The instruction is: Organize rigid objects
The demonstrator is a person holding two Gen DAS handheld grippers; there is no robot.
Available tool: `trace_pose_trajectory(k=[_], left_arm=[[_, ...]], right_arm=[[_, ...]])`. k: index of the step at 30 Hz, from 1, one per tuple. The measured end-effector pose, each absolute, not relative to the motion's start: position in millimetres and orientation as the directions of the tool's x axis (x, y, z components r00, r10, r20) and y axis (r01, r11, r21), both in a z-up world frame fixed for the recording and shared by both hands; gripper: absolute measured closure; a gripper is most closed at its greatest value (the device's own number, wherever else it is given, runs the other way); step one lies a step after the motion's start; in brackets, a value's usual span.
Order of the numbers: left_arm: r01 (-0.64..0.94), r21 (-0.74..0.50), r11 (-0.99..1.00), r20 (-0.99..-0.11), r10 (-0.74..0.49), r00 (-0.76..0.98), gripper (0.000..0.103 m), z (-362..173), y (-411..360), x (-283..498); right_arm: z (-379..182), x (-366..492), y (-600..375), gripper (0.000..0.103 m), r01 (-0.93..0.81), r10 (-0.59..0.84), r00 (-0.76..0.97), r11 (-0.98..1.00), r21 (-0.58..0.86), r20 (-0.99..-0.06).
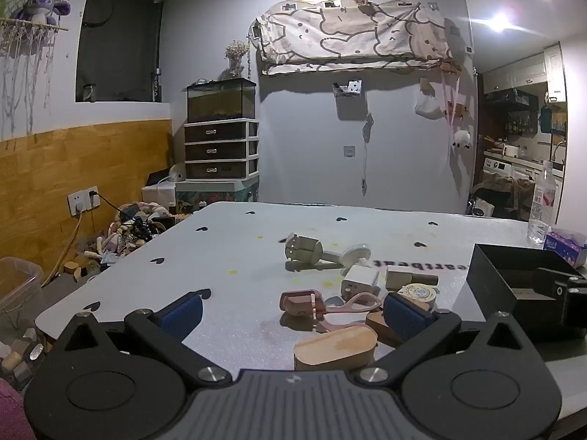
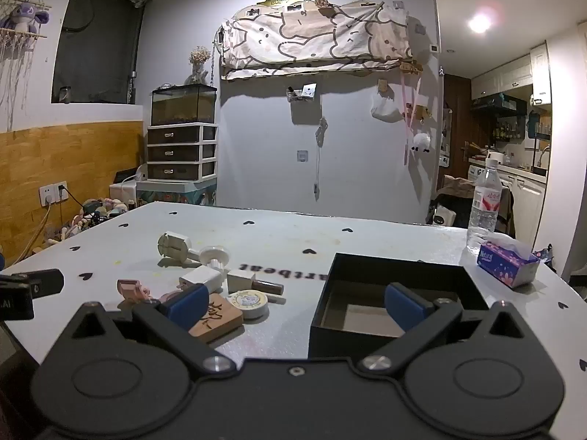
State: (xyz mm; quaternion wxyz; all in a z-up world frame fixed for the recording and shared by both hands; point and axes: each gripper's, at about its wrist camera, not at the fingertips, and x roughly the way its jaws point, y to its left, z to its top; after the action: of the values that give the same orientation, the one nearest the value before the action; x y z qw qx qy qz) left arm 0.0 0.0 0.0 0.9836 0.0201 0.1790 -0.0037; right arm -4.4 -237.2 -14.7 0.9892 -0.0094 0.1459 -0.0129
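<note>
1. The left gripper (image 1: 293, 311) hangs low over the near edge of the table (image 1: 227, 256), its blue pads spread as wide as they go and nothing between them. It is released, and tilted slightly down, which suits a reach into the pile just ahead.

2. The right gripper (image 2: 293, 302) is likewise fully released and empty. It faces the gap between the pile and the black box (image 2: 400, 267), so either lies within an easy swing.

3. The rigid objects lie in a loose cluster on the table, left of the box:
   - a white charger plug (image 2: 201, 277), on its side;
   - a roll of tape (image 2: 249, 302), flat, touching an engraved wooden block (image 2: 216, 317);
   - a small pale block with a dark brown stub (image 2: 253, 281), just behind the tape;
   - a pink clip-like piece (image 1: 301, 302) with a looped strap;
   - an oval wooden block (image 1: 335, 346), nearest the left gripper;
   - a white spool-and-shaft part (image 1: 323, 253), set further back, apart from the rest.

4. The black box stands open-topped and appears empty, close beside the cluster, most likely so each piece needs only a short carry.

5. A water bottle (image 2: 484, 205) and a tissue pack (image 2: 508, 262) stand at the far right, well apart, probably no part of the sorting.

6. By my reading, nothing is sorted yet; the first pick is still to come.
</note>
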Motion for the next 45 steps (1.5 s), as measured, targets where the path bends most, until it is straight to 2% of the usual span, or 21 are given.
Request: trace_pose_trajectory(k=[45], left_arm=[[0.015, 0.035, 0.999, -0.351, -0.002, 0.936, 0.0, -0.8, -3.8, -5.0]], right_arm=[[-13.8, -5.2, -233.4, 0.0, 0.017, -0.026, 0.953, 0.999, -0.032, -0.302]])
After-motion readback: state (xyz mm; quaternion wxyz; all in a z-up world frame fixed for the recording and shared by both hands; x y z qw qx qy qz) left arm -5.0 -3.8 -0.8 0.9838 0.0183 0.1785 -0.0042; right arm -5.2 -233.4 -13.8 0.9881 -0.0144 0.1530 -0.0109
